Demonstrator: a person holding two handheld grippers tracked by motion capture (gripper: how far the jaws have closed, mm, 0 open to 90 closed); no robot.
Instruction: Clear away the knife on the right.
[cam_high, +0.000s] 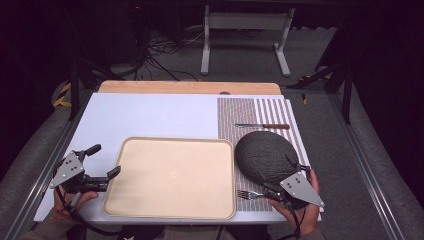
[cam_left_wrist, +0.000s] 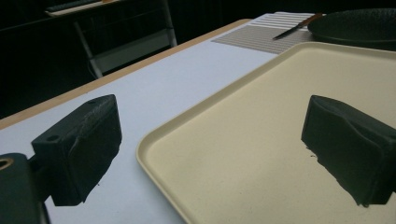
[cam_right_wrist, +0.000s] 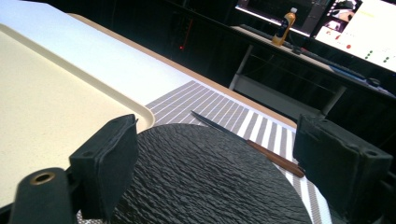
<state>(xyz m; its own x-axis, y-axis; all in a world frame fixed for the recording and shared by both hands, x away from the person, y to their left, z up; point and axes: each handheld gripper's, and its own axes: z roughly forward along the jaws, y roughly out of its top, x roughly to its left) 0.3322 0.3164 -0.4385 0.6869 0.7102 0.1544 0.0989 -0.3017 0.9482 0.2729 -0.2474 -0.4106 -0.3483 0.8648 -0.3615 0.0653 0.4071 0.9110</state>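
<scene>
A white rectangular surface (cam_high: 150, 115) with a pale wooden far edge carries the scene, seen from above. Largest on it is a cream rectangular plastic tray (cam_high: 172, 177) with rounded corners, lying flat at the near middle. To its right, a grey-and-white striped fabric placemat (cam_high: 260, 112) runs from the far edge toward the person. On the mat rests a round black plate with a rippled, slate-like texture (cam_high: 262, 152), its left rim just beside the tray's right edge. Beyond the plate lies a table knife with a brown wooden handle (cam_high: 262, 126), blade pointing left, apart from the plate. A silver metal fork (cam_high: 248, 194) lies on the mat at the near side of the plate, just beside the tray's near right corner.

The left gripper (cam_high: 107, 162), held in the person's left hand (cam_high: 75, 200), hovers at the tray's left edge with its fingers (cam_left_wrist: 77, 149) spread wide and empty, one over the white surface, the other over the tray. The right gripper (cam_high: 277, 172), in the person's right hand (cam_high: 300, 212), sits at the plate's near right rim, its fingers (cam_right_wrist: 109, 161) likewise wide apart on either side of the plate's near edge, pressing on nothing.
</scene>
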